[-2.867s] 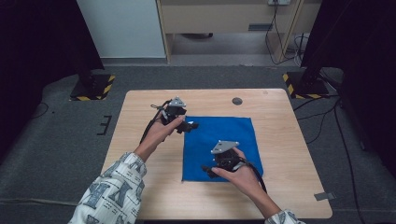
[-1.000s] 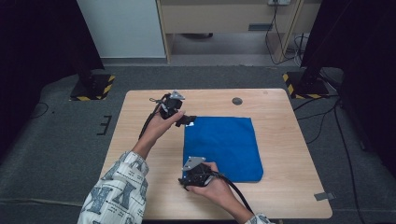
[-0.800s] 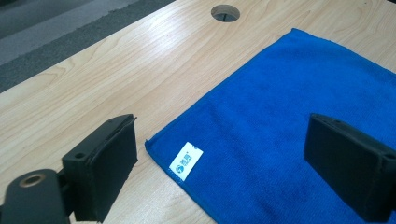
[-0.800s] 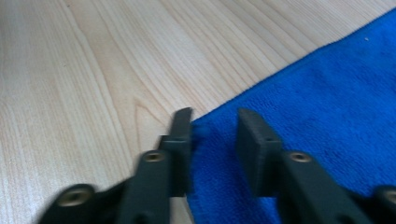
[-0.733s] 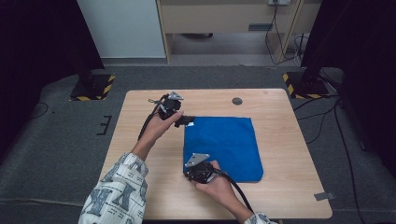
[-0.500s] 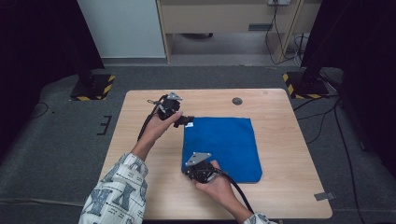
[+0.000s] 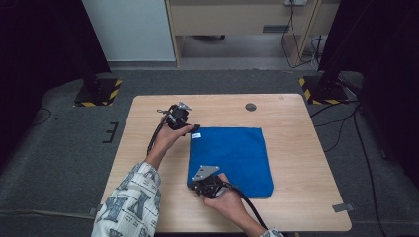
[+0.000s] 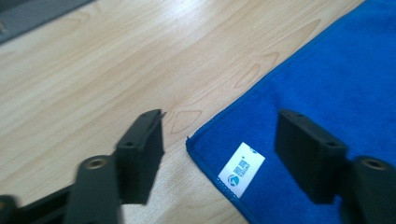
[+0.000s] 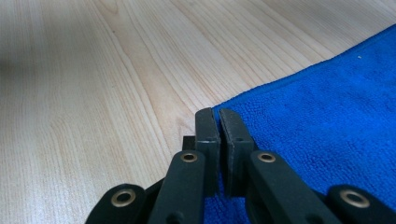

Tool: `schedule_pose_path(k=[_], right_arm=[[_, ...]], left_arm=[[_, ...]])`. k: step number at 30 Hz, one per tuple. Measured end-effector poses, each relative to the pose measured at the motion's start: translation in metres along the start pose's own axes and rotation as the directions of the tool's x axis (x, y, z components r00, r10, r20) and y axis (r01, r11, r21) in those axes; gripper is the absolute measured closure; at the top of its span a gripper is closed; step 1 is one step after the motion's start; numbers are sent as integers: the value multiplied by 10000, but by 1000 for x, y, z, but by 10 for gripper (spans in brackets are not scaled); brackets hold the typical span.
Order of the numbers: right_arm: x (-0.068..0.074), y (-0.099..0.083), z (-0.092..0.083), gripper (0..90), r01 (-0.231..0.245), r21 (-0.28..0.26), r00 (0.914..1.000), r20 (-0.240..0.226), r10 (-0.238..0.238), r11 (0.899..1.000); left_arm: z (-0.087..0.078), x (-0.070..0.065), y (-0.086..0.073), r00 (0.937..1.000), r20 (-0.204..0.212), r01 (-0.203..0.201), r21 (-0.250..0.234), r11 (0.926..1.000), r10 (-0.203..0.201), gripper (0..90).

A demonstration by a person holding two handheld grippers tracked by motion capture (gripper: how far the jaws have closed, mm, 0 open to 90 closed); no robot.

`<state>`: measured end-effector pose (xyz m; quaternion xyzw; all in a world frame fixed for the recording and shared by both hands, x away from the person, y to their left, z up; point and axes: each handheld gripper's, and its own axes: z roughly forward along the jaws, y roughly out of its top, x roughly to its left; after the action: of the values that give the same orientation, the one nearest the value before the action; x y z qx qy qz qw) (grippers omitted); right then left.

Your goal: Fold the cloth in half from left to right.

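Left gripper point(image 7: 193, 129): sits left of centre in the high view, at the blue cloth's point(image 7: 232, 158) upper-left corner. Its jaws have just been closing. In the left gripper view they stand apart, straddling that corner and its white label point(image 8: 241, 169); neither pad presses the fabric.

Right gripper point(image 7: 197, 183): sits at lower centre of the high view, at the cloth's lower-left corner. In the right gripper view the jaws are pressed together, pinched on the cloth's edge at that corner.

Cloth: bright blue, plush, roughly square, lying flat on the wooden table point(image 7: 296, 123), centre of the high view. Hemmed border visible; label sewn just inside the upper-left corner.
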<state>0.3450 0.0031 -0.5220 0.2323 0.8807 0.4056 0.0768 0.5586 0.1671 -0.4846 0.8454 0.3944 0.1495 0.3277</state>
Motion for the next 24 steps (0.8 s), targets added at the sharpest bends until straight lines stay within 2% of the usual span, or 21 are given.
schedule_pose_path(k=[2,5,10,17,20,24], right_arm=[[0,0,0,874,-13,-23,10000,8,13,10000],[1,0,0,875,14,-102,10000,15,-14,9999],[2,0,-1,875,39,-110,10000,-36,-39,9999],[2,0,-2,875,31,-150,9999,-96,-32,9999],[2,0,-1,874,-9,-162,10000,-74,8,9999],[3,0,-2,875,-17,-181,10000,-64,15,9998]], left_arm=[[5,1,-2,10000,75,18,167,9999,-19,377],[11,2,-4,9999,-83,-102,336,9994,105,417],[20,6,-9,9997,-244,95,423,9991,-85,426],[28,8,-13,9995,-308,72,751,9971,-49,431],[30,9,-14,9988,-482,86,889,9960,-43,431],[30,9,-14,9993,-378,80,900,9959,-46,464]])
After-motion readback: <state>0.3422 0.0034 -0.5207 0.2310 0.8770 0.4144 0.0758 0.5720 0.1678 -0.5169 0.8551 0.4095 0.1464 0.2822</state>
